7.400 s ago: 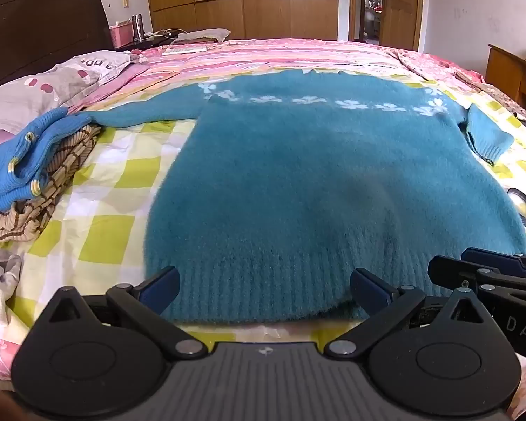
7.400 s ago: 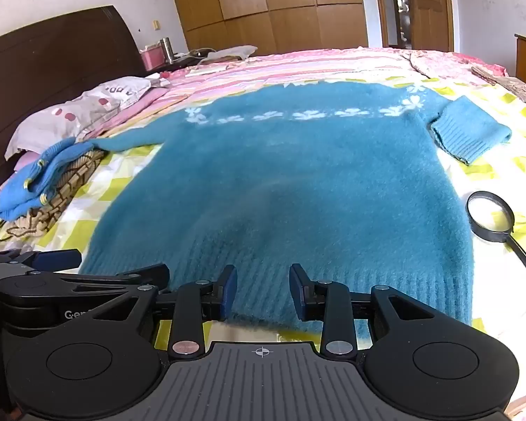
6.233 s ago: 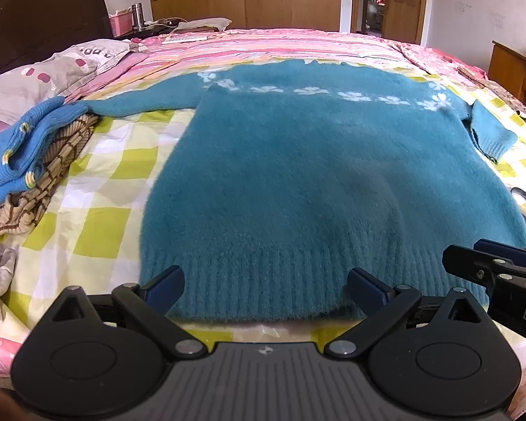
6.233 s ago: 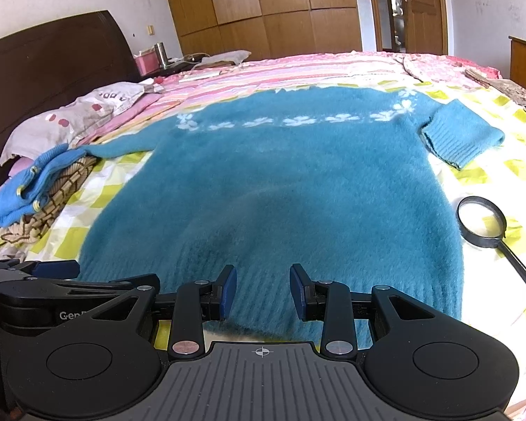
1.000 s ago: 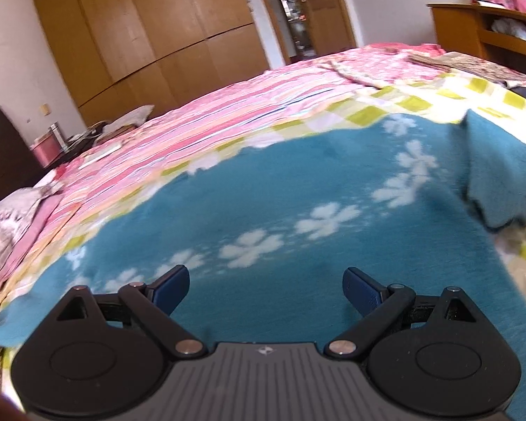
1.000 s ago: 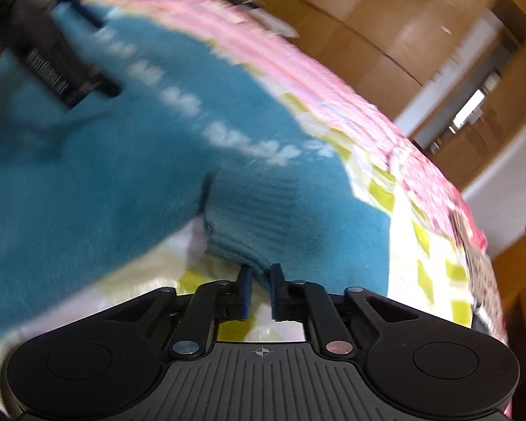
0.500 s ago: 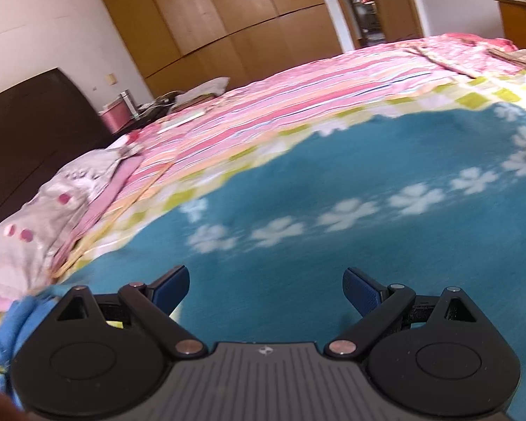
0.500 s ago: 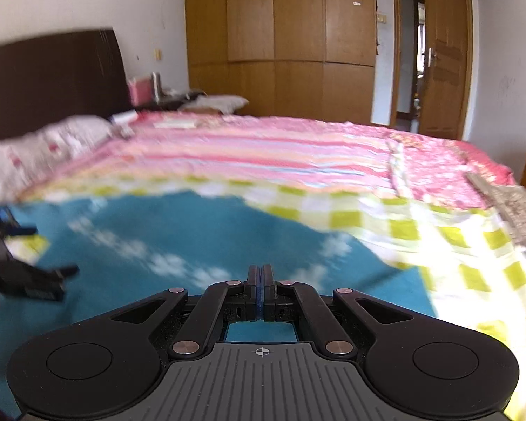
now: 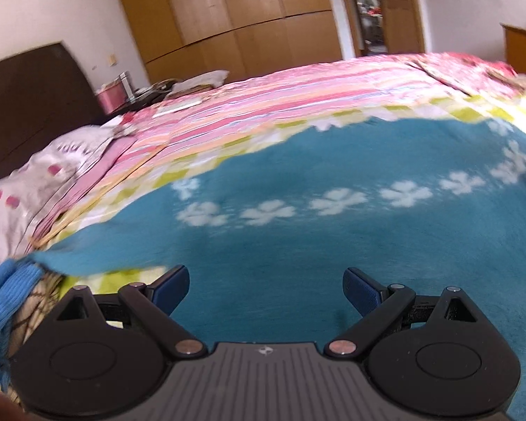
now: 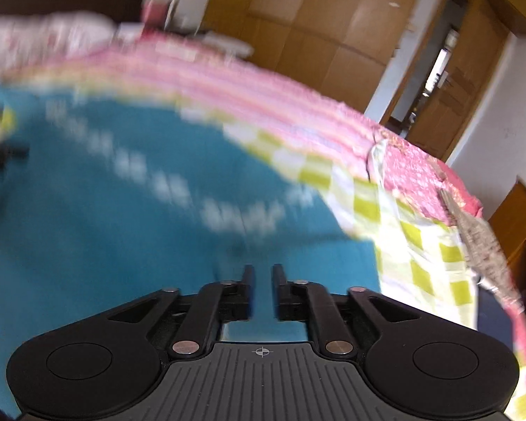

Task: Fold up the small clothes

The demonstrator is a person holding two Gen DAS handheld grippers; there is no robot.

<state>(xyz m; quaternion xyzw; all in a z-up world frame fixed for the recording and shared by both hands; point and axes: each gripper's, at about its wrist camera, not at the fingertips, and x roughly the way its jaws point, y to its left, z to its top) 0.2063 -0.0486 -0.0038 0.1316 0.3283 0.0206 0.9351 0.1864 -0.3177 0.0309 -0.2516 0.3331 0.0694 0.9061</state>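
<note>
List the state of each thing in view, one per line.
Teal sweater: spread flat on the bed, flower band showing.
Left claw: wide open, empty, over the sweater.
Right claw: jaws just opening, slightly apart, nothing between them.
Bedroom door: ajar.
Blue knit garment: folded on a pile.

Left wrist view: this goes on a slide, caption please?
Left gripper, wide open, hovers above a teal sweater spread on the checked bedsheet.

Bright daylight, fisheye-bent edges; right view smeared, probably by motion.
</note>
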